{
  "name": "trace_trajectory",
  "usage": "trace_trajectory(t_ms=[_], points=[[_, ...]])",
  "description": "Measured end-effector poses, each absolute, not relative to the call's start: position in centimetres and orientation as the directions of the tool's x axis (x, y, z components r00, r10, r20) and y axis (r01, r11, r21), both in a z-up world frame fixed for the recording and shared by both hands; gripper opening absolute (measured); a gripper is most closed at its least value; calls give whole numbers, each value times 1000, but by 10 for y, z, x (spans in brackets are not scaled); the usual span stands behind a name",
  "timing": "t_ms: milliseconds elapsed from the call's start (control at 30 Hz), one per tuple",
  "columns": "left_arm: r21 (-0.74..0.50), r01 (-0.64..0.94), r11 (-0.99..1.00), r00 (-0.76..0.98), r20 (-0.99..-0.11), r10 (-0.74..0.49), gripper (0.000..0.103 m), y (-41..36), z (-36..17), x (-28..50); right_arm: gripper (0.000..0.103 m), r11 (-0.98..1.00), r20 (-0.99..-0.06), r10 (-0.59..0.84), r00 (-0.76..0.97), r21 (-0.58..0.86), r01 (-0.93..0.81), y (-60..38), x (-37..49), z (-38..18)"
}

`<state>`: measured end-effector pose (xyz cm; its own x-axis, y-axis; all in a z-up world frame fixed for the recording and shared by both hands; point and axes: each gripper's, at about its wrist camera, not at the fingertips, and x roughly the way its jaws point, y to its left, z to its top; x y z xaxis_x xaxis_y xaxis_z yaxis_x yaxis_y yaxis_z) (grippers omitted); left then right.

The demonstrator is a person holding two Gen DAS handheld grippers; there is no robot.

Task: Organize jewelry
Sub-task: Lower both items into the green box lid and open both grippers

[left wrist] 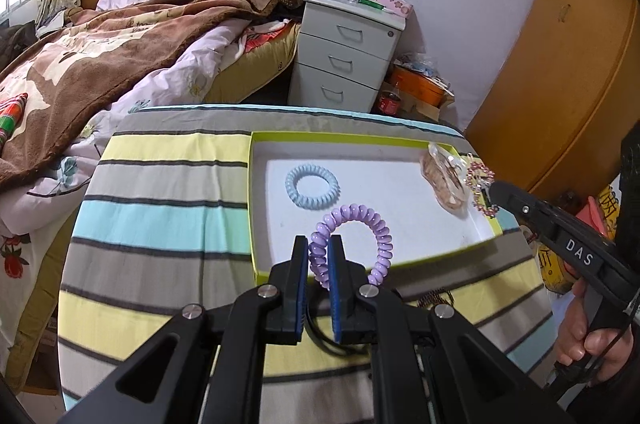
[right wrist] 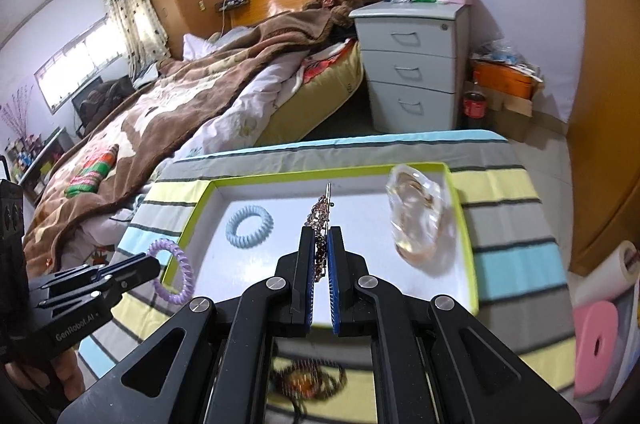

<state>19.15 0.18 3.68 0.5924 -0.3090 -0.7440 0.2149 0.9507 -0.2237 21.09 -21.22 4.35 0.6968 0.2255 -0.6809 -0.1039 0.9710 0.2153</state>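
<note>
The left gripper point(left wrist: 319, 248) is pinched on a purple spiral hair tie point(left wrist: 352, 244), whose free loop stands up ahead of the fingertips, over the near edge of the shallow green-rimmed tray point(left wrist: 336, 138) that sits on the striped cloth point(left wrist: 160, 184); the right gripper point(right wrist: 320, 238) is nearly closed on a beaded rhinestone hair clip point(right wrist: 318, 220), held edge-on between its blue pads point(right wrist: 331, 252), with the clip's metal tip pointing forward over the tray's white floor; both tools, then, carry a piece that is not yet set down. Ahead of the left gripper and slightly to its left, a light blue spiral hair tie point(left wrist: 312, 187) already lies flat inside the tray; to the right of the right gripper's fingers, a clear plastic pouch point(right wrist: 418, 220) holding what looks like gold-coloured pieces rests against the tray's far right corner; so two things appear placed and two are in transit. Below the right gripper, close to the camera, a dark beaded item point(right wrist: 306, 380) lies on the cloth, too blurred to name; a dark chain point(left wrist: 436, 298) of some kind shows on the cloth just right of the left gripper's fingers, possibly the same item; judging from this, the sorting is roughly at its midpoint, with the two held pieces to release into the tray and at least one loose item left outside it.
</note>
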Motion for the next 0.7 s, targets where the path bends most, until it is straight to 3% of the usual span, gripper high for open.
trace_trajectory(t_ms=[700], points=[[-252,151,956,506,-811,-293,10,-2,-13,251,6,947,-766,319,558,279,-157,-188,293,-3]])
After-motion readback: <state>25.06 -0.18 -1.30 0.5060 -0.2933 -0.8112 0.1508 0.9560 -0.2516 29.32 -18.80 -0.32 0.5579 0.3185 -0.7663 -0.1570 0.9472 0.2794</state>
